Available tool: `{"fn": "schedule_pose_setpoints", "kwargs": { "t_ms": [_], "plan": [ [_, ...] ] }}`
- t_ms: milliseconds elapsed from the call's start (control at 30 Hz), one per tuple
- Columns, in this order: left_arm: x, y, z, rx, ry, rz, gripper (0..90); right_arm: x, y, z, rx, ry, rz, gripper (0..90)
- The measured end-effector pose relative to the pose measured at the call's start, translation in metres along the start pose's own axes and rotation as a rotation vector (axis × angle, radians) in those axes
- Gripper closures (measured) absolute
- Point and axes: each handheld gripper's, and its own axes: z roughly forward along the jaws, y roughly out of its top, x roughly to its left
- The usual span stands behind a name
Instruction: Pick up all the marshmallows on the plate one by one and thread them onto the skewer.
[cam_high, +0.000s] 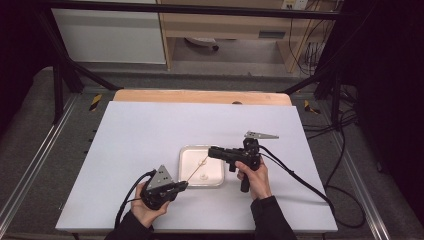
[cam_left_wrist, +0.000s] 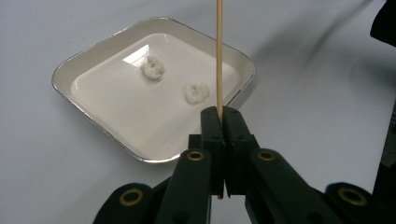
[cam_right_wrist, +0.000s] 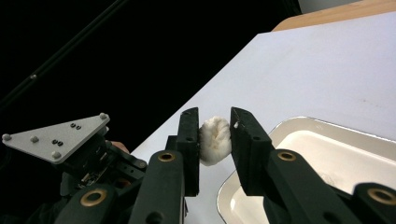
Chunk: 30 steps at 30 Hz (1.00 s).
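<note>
Black jaws of the left gripper (cam_left_wrist: 219, 122) stand closest to the lens in the left gripper view, pressed together on a thin wooden skewer (cam_left_wrist: 218, 56) that runs straight up between them and out past the top of that picture. Behind the skewer lies a shallow white tray (cam_left_wrist: 93, 119) with a silvery rim, and two small white lumps (cam_left_wrist: 152, 68) rest apart from each other on its floor; one of them (cam_left_wrist: 196, 92) sits just beside the skewer's line. In the right gripper view, the right gripper (cam_right_wrist: 215, 135) is clamped on a third white, soft-looking piece (cam_right_wrist: 215, 139), pinched between its two jaws and lifted above the near corner of the tray (cam_right_wrist: 299, 128). From the high view, the skewer (cam_high: 196, 170) slants from the left gripper (cam_high: 182, 185) up over the tray (cam_high: 186, 172) toward the right gripper (cam_high: 212, 151), which reaches in over the tray's upper right part. Each gripper is held by a hand coming from the bottom edge, the left hand (cam_high: 146, 209) low and near the table's front, the right hand (cam_high: 255, 178) just right of the tray. All of this sits on a white table (cam_high: 150, 130) with a wooden strip (cam_high: 200, 96) along its far edge.
</note>
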Motion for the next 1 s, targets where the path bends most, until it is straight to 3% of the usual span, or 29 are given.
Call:
{"fn": "schedule_pose_setpoints", "kwargs": {
  "t_ms": [400, 1000],
  "plan": [
    [-0.001, 0.0, 0.003, 0.035, 0.006, 0.008, 88.7, 0.0, -0.009, 0.006, 0.024, 0.014, 0.001, 77.3],
    [-0.002, 0.0, 0.01, 0.088, 0.002, 0.023, 88.8, -0.001, -0.02, 0.012, 0.082, -0.006, -0.021, 79.8]
  ]
}}
